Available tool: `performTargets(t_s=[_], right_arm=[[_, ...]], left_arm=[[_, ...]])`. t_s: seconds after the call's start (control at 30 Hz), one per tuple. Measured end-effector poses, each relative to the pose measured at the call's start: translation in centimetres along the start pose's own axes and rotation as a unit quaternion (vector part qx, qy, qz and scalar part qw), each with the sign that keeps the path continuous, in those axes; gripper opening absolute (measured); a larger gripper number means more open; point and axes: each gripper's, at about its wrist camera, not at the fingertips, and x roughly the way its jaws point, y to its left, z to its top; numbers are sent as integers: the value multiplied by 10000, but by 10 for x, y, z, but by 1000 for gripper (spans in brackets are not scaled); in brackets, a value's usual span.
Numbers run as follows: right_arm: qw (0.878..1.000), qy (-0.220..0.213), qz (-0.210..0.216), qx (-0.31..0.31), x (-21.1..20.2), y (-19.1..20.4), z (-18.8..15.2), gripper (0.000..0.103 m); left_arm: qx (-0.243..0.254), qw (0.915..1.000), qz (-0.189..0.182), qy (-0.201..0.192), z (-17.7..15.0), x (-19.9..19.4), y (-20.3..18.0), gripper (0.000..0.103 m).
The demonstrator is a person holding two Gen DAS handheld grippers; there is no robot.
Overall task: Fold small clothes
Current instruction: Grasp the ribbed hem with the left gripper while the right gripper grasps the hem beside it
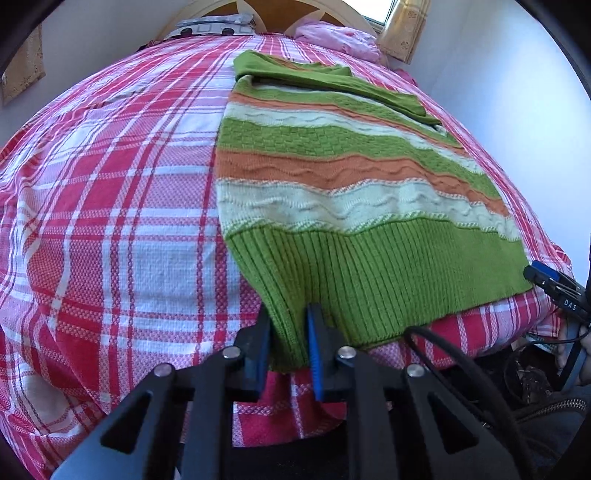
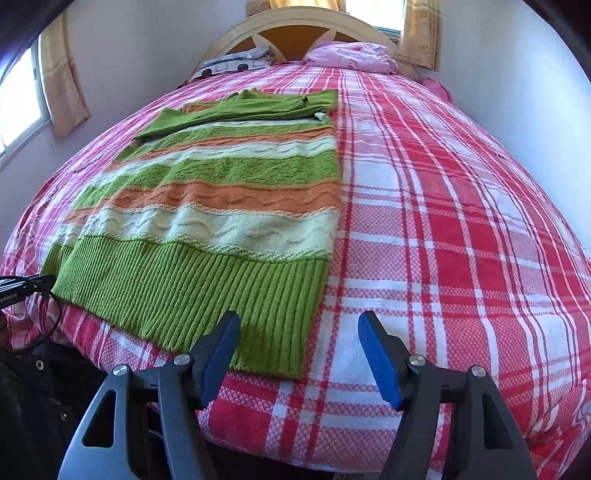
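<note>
**Left grip on the hem, right jaws wide at the near corner**

The bed (image 1: 110, 221) fills both of your views, its red, pink and white plaid cover running from the bottom edge up to the headboard (image 2: 295, 26) at top centre. Curtains (image 2: 62, 88) hang at the upper left and upper right of the right wrist view.

Your sweater (image 1: 332, 155) lies flat on the cover, banded in green, orange and cream, with a ribbed green hem towards the bottom of the frame. In the left wrist view it takes the centre and right; in the right wrist view it takes the left and centre. A green sleeve is folded across its top end.

Two pillows sit under the headboard: a grey patterned pillow (image 2: 236, 62) at upper centre and a pink pillow (image 2: 351, 55) just to its right.

Your left gripper (image 1: 290, 325), at bottom centre, has its jaws drawn narrow, and they pinch a bunched fold of the hem's left corner.

Your right gripper (image 2: 299, 332), at bottom centre of its own view, stands with jaws wide apart. Its left finger overlaps the hem's lower right corner; the right finger is over bare cover. Nothing is gripped. Its tip also shows at the right edge of the left wrist view, just beside the hem's far corner.
</note>
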Motion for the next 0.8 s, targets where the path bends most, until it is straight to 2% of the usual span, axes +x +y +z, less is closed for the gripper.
performTargets(t_s=[0.13, 0.23, 0.27, 0.37, 0.57, 0.63, 0.67, 0.73, 0.8], right_arm=[[10000, 11, 44, 84, -4, -4, -4, 67], [9998, 20, 92, 188, -7, -9, -5, 61], [9997, 22, 96, 222, -7, -10, -5, 58], [9993, 24, 218, 298, -7, -11, -5, 33], [9958, -72, 700, 580, 0, -10, -3, 31], [9939, -85, 869, 679, 3, -14, -3, 27], [9936, -76, 873, 719, 4, -16, -3, 12], [9877, -77, 1238, 949, 4, -25, -3, 5], [9823, -229, 1491, 1110, -2, -32, -3, 4]], left_arm=[[30, 9999, 96, -125, 1, -3, -1, 23], [75, 9996, 41, -269, 2, -6, -2, 23], [107, 9994, 48, -330, 2, -6, -2, 23], [201, 9984, 208, -489, 0, -1, 0, 23], [196, 9986, 128, -474, 7, 11, -2, 47], [323, 9982, 67, -496, 6, 9, -5, 39], [378, 9979, -112, -519, 5, 7, -5, 9], [381, 9974, -211, -574, 6, 3, -3, 10], [288, 9964, -345, -725, 9, -5, 2, 9]])
